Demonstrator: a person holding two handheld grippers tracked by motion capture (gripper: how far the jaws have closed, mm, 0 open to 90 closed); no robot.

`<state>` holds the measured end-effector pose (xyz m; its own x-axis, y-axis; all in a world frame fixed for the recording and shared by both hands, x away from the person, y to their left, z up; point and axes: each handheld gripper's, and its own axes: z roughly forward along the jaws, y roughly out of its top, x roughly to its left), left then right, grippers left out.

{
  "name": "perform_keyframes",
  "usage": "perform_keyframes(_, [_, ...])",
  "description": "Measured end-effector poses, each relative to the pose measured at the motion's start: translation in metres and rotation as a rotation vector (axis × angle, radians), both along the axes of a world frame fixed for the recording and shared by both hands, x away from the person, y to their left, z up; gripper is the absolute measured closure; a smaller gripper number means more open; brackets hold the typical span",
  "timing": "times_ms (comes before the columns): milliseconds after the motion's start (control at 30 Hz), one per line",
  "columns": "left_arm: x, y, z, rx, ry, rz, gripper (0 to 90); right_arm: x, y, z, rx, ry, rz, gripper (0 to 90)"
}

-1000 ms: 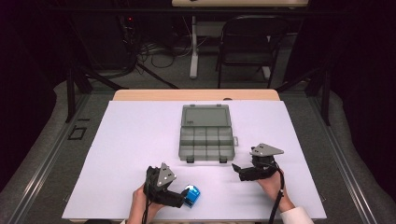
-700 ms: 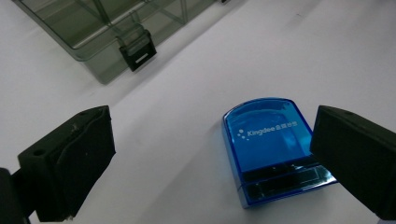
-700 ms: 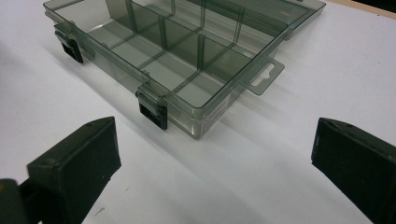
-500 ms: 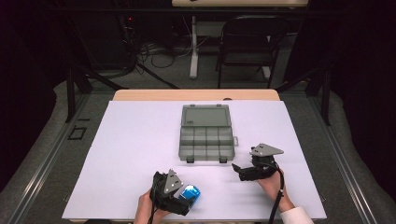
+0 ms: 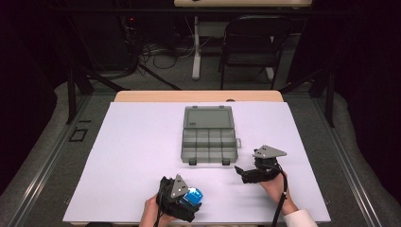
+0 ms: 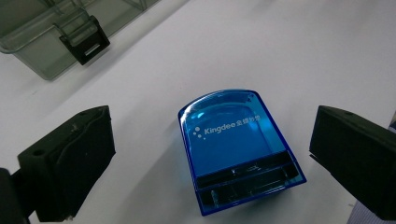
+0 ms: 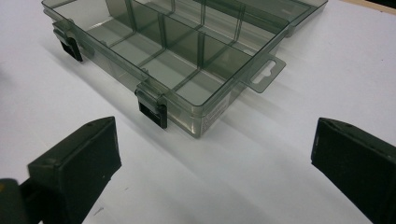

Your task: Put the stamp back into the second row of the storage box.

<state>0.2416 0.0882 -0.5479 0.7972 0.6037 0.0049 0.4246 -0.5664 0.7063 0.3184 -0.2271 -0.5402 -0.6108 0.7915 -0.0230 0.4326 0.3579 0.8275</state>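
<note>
Since a second ago, left claw (image 6: 212,158) has seemingly straddled blue box (image 6: 236,144).

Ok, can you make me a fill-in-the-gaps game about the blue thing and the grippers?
1. The left gripper has its jaws ____ around the blue box.
2. The white word printed on the blue box is ____.
3. The grey organizer case has two ____ latches.
4. The right gripper holds ____.

Missing words: open; Kingdee; black; nothing
</note>
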Motion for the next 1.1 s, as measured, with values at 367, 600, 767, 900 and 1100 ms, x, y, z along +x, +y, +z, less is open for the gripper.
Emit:
perform_keyframes(367, [-0.001, -0.005, -0.006, 0.013, 0.027, -0.033, 15.7, 0.0, 0.0, -0.001, -0.004, 0.005, -0.002, 0.7])
perform_keyframes(600, [-0.003, -0.006, -0.006, 0.022, 0.029, -0.045, 22.7, 0.0, 0.0, 0.0, -0.004, 0.004, -0.003, 0.8])
perform_keyframes(767, [-0.002, -0.005, -0.008, 0.028, 0.045, -0.043, 27.5, 0.0, 0.0, 0.0, -0.005, 0.004, -0.001, 0.9])
perform_keyframes(900, [-0.001, -0.003, -0.009, 0.022, 0.051, -0.049, 31.0, 0.001, 0.0, 0.0, 0.0, 0.006, -0.003, 0.9])
perform_keyframes(1100, [0.0, 0.002, -0.011, -0.002, 0.065, -0.046, 39.6, 0.0, 0.001, 0.001, -0.005, -0.001, 0.002, 1.0])
